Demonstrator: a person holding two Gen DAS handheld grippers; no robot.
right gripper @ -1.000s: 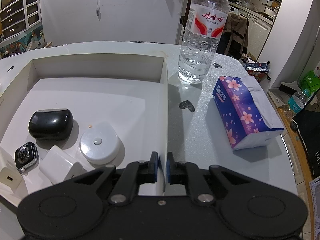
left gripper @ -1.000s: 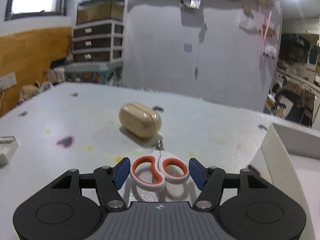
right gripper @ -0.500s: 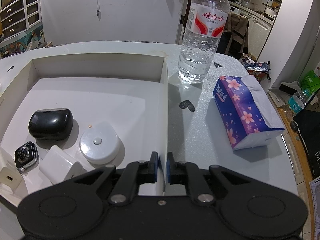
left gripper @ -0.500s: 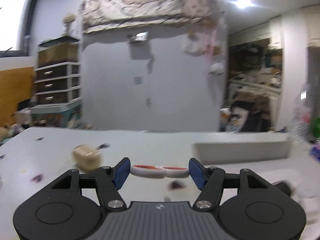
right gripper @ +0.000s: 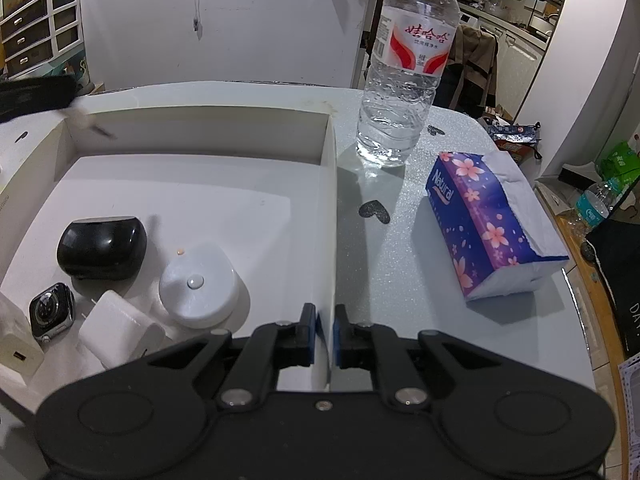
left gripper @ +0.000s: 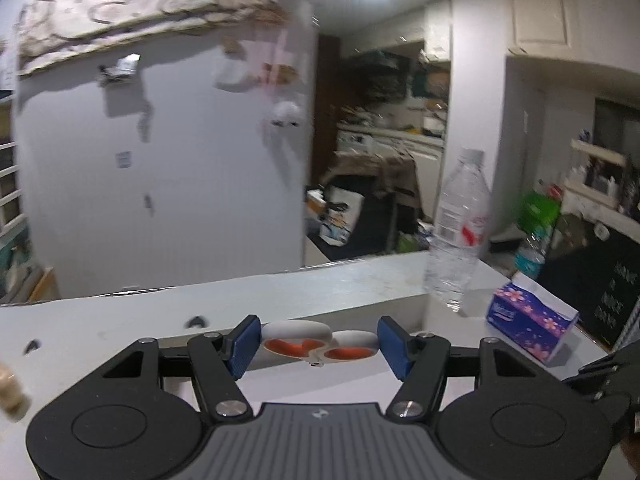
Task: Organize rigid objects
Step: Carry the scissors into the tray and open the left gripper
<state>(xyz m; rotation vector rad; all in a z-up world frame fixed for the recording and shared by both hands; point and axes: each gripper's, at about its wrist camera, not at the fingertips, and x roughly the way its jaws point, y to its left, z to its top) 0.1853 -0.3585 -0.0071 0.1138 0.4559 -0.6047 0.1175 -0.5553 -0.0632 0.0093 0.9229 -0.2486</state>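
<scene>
My left gripper (left gripper: pixel 319 345) is shut on the handles of white scissors with orange-lined loops (left gripper: pixel 296 330), held in the air by the near left side of the white tray (left gripper: pixel 340 296). The blades point away and are hidden. A beige case (left gripper: pixel 10 394) lies on the table at the far left edge. My right gripper (right gripper: pixel 325 334) is shut on the right wall of the tray (right gripper: pixel 328 200). Inside the tray lie a black case (right gripper: pixel 100 248), a round white device (right gripper: pixel 198 284), a smartwatch (right gripper: pixel 52 312) and a white charger (right gripper: pixel 120 330). The left gripper (right gripper: pixel 36 94) shows as a dark blur over the tray's far left corner.
A clear water bottle (right gripper: pixel 404 72) stands just right of the tray's far corner. A purple flowered tissue pack (right gripper: pixel 492 224) lies on the table beyond it, near the rounded right edge. Small dark heart stickers (right gripper: pixel 374 212) dot the tabletop.
My left gripper lifted the scissors off the table and swung right toward the tray; the beige case slid to the view's left edge. The right gripper stayed still on the tray wall.
</scene>
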